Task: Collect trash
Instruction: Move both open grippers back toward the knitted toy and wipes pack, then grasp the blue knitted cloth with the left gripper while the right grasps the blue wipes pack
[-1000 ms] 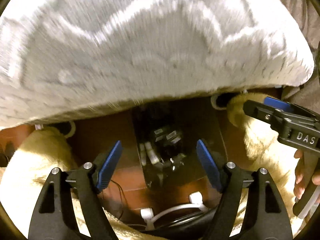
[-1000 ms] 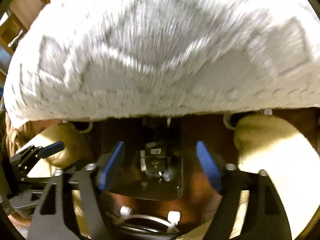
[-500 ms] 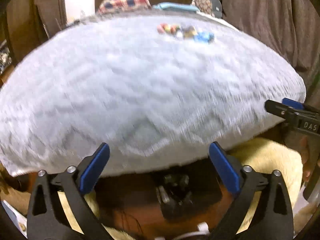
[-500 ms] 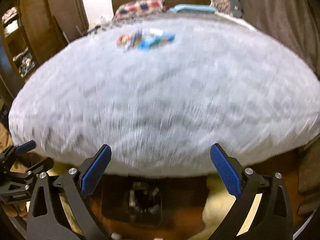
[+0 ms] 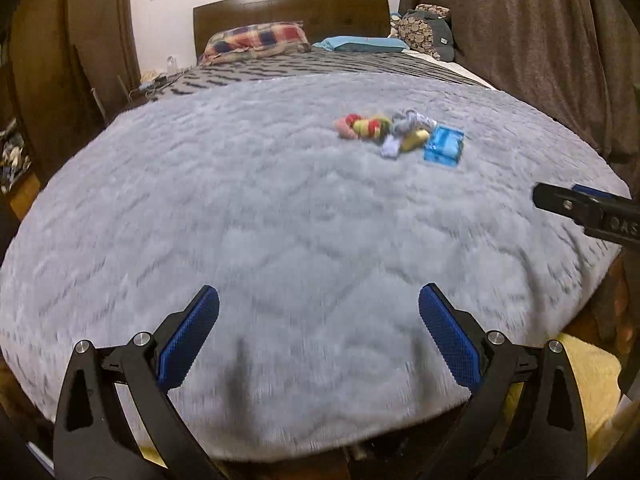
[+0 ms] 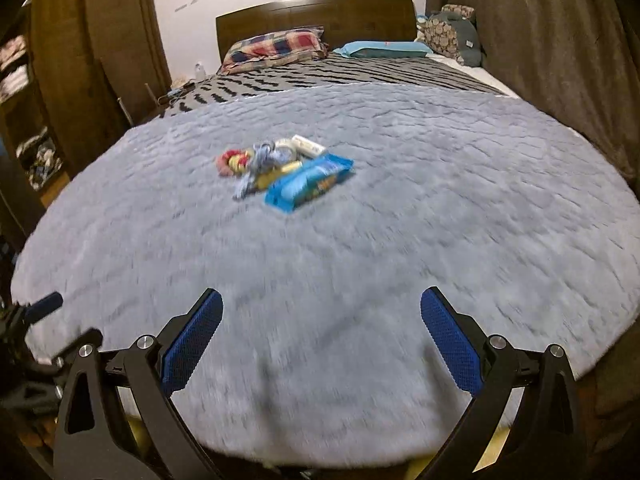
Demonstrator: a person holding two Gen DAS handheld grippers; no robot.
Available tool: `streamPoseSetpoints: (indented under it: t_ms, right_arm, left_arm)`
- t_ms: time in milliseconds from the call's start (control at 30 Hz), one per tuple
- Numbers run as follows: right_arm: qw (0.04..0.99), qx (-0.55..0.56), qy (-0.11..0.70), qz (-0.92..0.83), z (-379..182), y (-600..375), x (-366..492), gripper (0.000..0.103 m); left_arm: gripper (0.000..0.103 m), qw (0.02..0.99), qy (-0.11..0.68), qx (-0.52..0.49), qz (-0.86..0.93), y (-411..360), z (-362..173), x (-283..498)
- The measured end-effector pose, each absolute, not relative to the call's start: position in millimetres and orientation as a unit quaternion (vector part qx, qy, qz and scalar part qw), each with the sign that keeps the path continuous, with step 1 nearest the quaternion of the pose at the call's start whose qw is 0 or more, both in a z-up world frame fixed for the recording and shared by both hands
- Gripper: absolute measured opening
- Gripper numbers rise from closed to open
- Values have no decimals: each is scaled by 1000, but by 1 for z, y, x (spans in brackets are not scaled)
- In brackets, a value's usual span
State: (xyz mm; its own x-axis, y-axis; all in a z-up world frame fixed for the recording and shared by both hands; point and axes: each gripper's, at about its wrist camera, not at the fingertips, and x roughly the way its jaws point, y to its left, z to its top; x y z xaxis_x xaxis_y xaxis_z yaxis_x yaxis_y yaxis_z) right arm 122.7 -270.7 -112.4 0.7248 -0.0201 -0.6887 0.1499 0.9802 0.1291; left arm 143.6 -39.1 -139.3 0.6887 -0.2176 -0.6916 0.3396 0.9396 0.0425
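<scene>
A small heap of trash lies on a grey fluffy blanket (image 5: 280, 208) on the bed: a blue snack wrapper (image 5: 444, 146), a red-and-yellow wrapper (image 5: 366, 126) and pale crumpled pieces (image 5: 404, 124). In the right wrist view the blue wrapper (image 6: 310, 186) is nearest, with the red-and-yellow piece (image 6: 234, 160) behind it. My left gripper (image 5: 319, 312) is open and empty above the blanket's near edge. My right gripper (image 6: 321, 312) is also open and empty, well short of the heap. The right gripper's tip shows at the left view's right edge (image 5: 560, 202).
A dark wooden headboard (image 5: 292, 12) with a plaid pillow (image 5: 256, 40) and a blue pillow (image 5: 360, 44) stands at the far end. Brown curtains (image 5: 520, 40) hang on the right. A wooden wardrobe (image 6: 80, 60) stands left. Yellow fabric (image 5: 588, 364) lies below the bed.
Both grippers have risen from under the blanket's edge to above the bed. The view swung from the dark floor items below up to the blanket top and the trash heap.
</scene>
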Motion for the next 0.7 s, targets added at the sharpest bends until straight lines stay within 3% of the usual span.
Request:
streamPoseSetpoints:
  t_ms: [567,700]
  right_arm:
    - [893,133,423,-83,-144,-271,266,99]
    - [886,115,437,-102,-153,-274,281,89]
  left_arm:
    - [95,908,373,95,-168,-80,-148,241]
    - [95,905,379,88,-172,-85,-149,255]
